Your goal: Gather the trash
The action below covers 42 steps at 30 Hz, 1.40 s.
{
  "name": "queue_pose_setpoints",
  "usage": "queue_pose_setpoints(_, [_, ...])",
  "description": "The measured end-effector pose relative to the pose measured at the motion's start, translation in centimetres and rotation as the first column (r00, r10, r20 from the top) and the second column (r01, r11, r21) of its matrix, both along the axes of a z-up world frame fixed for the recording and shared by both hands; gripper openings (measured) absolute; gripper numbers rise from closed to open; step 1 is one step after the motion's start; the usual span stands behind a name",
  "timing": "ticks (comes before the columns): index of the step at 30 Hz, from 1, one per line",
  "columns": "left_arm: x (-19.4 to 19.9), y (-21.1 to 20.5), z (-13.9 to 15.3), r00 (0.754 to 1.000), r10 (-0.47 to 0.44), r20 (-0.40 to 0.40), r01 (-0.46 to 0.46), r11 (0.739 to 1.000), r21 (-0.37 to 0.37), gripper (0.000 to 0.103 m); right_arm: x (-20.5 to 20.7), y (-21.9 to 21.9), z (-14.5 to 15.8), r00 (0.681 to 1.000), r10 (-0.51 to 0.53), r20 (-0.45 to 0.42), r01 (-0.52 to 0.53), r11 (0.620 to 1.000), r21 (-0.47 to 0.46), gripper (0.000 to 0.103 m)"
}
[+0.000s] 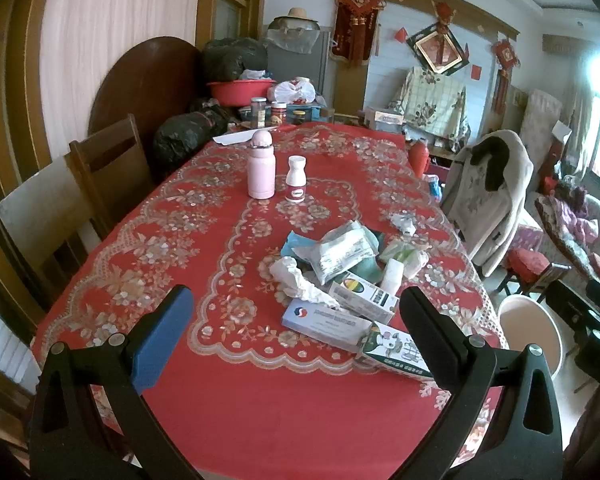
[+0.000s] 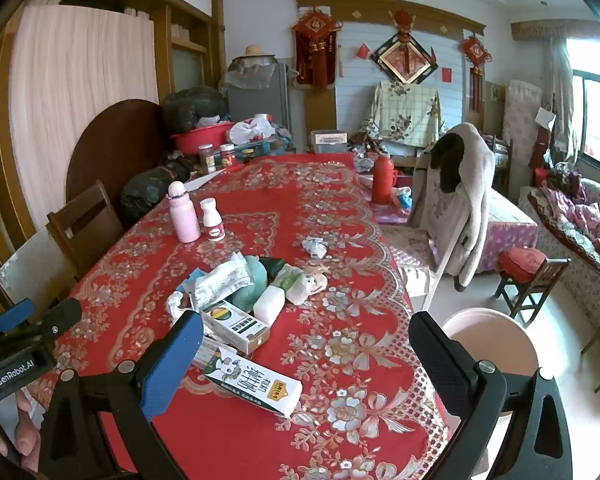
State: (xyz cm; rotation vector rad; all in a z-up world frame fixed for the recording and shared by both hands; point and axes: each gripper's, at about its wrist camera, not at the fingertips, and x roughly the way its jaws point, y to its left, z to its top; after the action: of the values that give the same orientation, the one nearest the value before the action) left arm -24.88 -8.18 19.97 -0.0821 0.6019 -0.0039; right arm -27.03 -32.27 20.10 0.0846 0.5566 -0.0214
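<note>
Both your tools hang spread wide and empty, left tool (image 1: pixel 296 312) and right tool (image 2: pixel 306 338), so you're at the opening reach, I'd say. Nearest lies the milk carton (image 2: pixel 256 382) flat on the red surface (image 2: pixel 228 436). Behind it, the trash heap (image 2: pixel 236 288). The pink bin (image 2: pixel 496 344) waits off the right edge; grab the carton first.

glossy red tablecloth (image 2: pixel 340 216), cardboard milk carton (image 2: pixel 256 382)

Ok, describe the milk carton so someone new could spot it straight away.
Start at the red floral tablecloth, then find the trash heap. The milk carton lies flat at the heap's near end, green and white with a cartoon cow.
</note>
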Motion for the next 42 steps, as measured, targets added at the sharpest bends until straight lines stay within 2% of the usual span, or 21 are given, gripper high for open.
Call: queue_pose_setpoints(42, [0.24,0.41,-0.45,1.0,-0.011,0.003,0.011,1.0,-0.011,0.102,0.53,0.28,-0.51,1.0,0.015,-0.02,-0.015,1.0,0.003,0.102])
